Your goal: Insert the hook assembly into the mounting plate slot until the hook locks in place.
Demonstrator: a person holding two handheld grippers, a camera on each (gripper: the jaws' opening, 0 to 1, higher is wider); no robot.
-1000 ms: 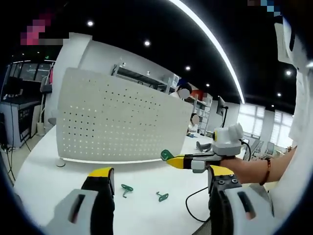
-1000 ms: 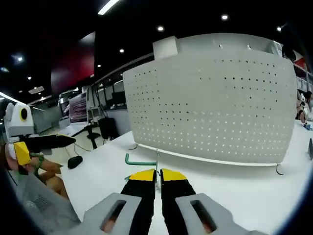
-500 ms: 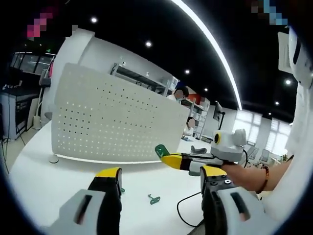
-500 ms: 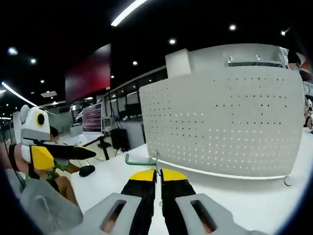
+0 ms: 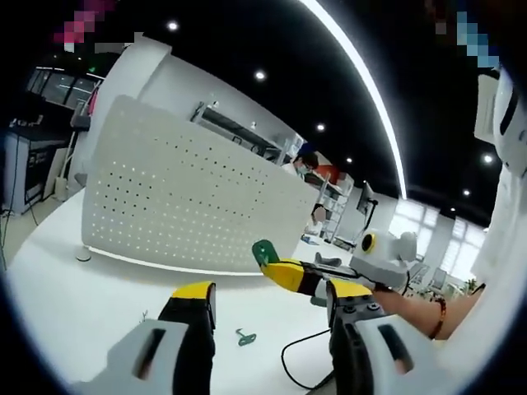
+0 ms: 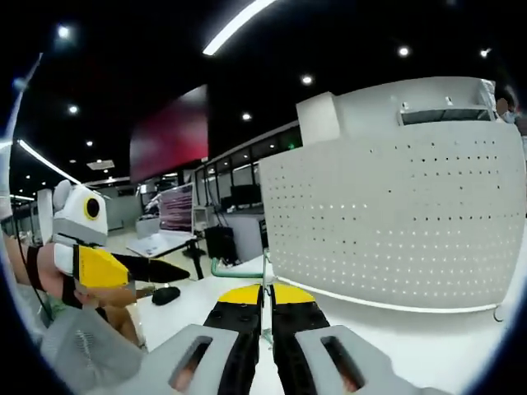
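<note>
The hook (image 6: 239,271) is clamped in the right gripper (image 6: 264,295) short of the pegboard (image 6: 395,222) — left gripper (image 5: 268,298) apart, idle — so lining up with a hole seems called for next.

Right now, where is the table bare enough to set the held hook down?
Bare white table lies between the pegboard's base and the left tongs. It is crowded nearer the right tongs, which grip a green hook: a loose hook and a black cable lie there.
</note>
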